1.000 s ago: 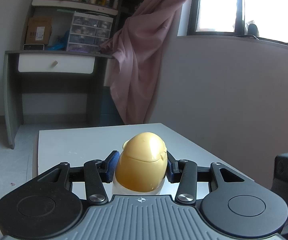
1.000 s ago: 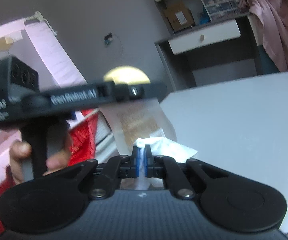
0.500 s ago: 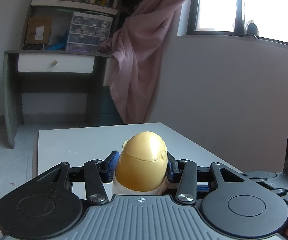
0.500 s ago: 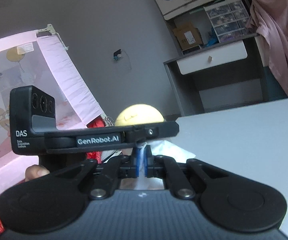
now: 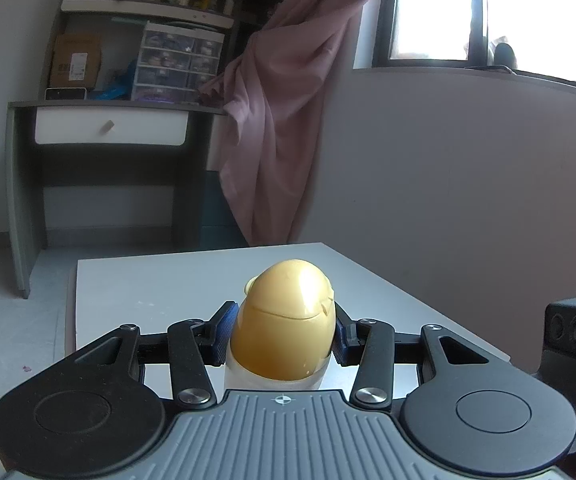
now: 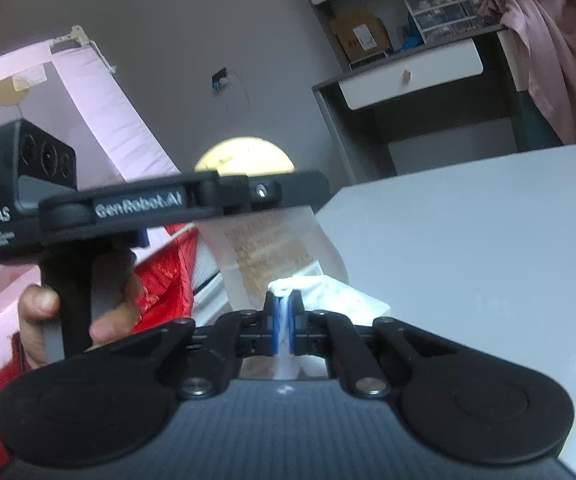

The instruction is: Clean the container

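The left gripper clamps an upright, translucent yellow-capped plastic bottle, its side directly ahead of the right gripper, which pinches a white tissue.

From my left wrist view, the bottle is hidden below its yellow cap. My right view blurs, and the left gripper covers the bottle's neck.

The left tool clamps its blue-padded fingers on both sides of a translucent container with a rounded golden-yellow plastic cap, held upright above the pale grey surface. A black device corner shows at the right edge.
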Motion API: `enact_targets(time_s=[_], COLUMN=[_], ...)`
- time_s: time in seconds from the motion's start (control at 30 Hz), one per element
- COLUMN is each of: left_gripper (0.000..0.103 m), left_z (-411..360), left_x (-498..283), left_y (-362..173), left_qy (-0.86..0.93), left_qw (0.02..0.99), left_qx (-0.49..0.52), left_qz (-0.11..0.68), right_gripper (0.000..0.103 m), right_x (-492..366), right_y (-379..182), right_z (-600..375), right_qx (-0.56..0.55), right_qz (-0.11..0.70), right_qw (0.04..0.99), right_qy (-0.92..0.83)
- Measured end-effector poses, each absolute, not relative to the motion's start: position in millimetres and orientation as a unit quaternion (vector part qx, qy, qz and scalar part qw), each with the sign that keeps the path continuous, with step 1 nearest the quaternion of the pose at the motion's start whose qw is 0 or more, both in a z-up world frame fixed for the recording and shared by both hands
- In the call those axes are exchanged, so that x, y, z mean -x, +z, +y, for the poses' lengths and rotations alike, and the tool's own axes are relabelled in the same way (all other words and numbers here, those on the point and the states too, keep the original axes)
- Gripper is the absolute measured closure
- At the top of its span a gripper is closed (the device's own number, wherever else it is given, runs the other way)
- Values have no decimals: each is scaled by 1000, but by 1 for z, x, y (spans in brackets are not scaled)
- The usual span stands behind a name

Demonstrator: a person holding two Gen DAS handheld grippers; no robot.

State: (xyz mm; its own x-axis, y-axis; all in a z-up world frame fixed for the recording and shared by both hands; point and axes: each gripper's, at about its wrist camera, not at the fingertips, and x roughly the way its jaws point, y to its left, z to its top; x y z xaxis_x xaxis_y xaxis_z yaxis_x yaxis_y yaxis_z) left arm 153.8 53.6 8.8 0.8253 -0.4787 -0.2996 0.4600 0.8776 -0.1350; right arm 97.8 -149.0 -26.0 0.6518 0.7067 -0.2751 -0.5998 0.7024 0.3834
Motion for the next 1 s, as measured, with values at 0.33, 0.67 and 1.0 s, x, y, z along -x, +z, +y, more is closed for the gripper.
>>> enact_targets(time_s=[0.33, 0.67, 1.0], left_gripper=[56, 56, 56], left_z=[54, 54, 52], left_x=[-154, -154, -152], left_y=[10, 10, 8], left_qy=[-246, -246, -246], left_qw=[955, 954, 954], left_qx=[27, 25, 22], left_qz=[166, 167, 169], right_gripper=[98, 98, 98], right_x=[-101, -100, -95], right_y=[-38, -31, -1], right_z=[-148, -147, -154], right_qx=[-127, -125, -127], right_qz=[227, 222, 171], right_qw=[895, 897, 905], right_qy=[362, 360, 369])
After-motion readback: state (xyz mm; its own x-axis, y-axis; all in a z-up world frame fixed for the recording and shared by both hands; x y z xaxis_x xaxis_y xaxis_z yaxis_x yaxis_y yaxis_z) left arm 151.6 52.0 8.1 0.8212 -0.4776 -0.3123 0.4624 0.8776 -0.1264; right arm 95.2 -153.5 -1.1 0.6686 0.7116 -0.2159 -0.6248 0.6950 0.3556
